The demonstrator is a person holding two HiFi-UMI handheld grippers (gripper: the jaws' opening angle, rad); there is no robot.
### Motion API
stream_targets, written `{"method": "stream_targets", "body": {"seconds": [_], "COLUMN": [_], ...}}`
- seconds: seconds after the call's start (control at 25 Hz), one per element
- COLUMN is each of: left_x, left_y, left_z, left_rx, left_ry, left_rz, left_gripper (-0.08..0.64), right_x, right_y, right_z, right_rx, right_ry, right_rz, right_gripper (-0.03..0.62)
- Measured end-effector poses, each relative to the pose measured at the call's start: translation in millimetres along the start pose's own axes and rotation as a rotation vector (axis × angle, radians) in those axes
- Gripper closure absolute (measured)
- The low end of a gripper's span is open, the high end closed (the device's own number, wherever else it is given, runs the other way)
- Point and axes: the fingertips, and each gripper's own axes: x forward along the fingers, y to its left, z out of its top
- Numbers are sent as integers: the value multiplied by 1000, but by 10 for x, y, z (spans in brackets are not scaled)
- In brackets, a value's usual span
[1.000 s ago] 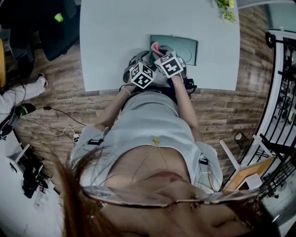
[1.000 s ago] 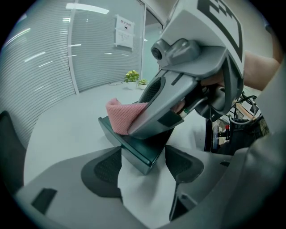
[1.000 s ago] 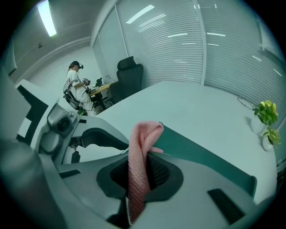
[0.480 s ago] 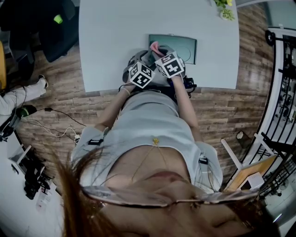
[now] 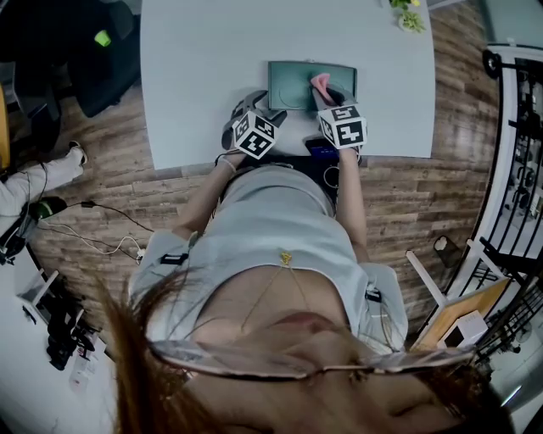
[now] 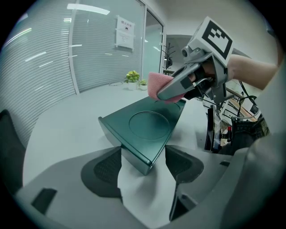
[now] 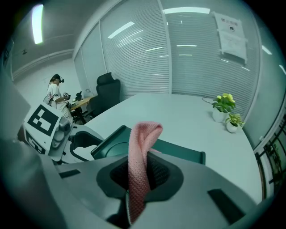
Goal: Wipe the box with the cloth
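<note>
A dark green box (image 5: 297, 85) lies flat on the pale table (image 5: 195, 68), close to the near edge. My left gripper (image 5: 265, 108) is at the box's near left corner; in the left gripper view that corner (image 6: 144, 159) is wedged between the two pads, which touch its sides. My right gripper (image 5: 327, 93) is over the right part of the lid, shut on a pink knitted cloth (image 5: 321, 82). The cloth (image 7: 142, 147) sticks up from between the right gripper's (image 7: 138, 176) pads, with the box (image 7: 178, 152) just beyond. The left gripper view shows the cloth (image 6: 156, 85) resting on the box's far end.
Two small potted plants (image 5: 410, 17) stand at the table's far right corner. A black office chair (image 5: 102, 47) stands off the table's left side. A person (image 7: 56, 95) stands far back in the room. Glass walls with blinds (image 7: 201, 58) lie beyond the table.
My right gripper has slid the pink cloth across the lid from the box's left end to its right part. The left gripper has stayed at the near left corner.
</note>
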Motion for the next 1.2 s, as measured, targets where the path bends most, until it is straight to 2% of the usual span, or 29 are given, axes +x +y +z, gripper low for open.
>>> {"method": "stream_targets", "body": {"seconds": [0.32,0.56,0.8,0.96,1.2], "left_x": [7,-4,38,19,34], "left_y": [21,-13,17,-4,-28], "left_z": [-31,20,-29,-15,3], "left_rx": [-3,-2,-6,-7,-9], "left_ry": [3,2,-1,-3,0], "left_rz": [-8,-11,-17,-14,-14], "left_gripper": [250,250,250,250,250], "right_x": [-240,-325,-256,-272,-203], "right_y": [-428,-551,-597,-564,-460], "right_z": [-425,-657,-705,-703,-676], "right_rx": [109,112,144,132,108], "right_ry": [33,83,61,66,81], "right_rz": [-125,-169,-235,-241,-203], "right_gripper": [549,549,549,549,549]}}
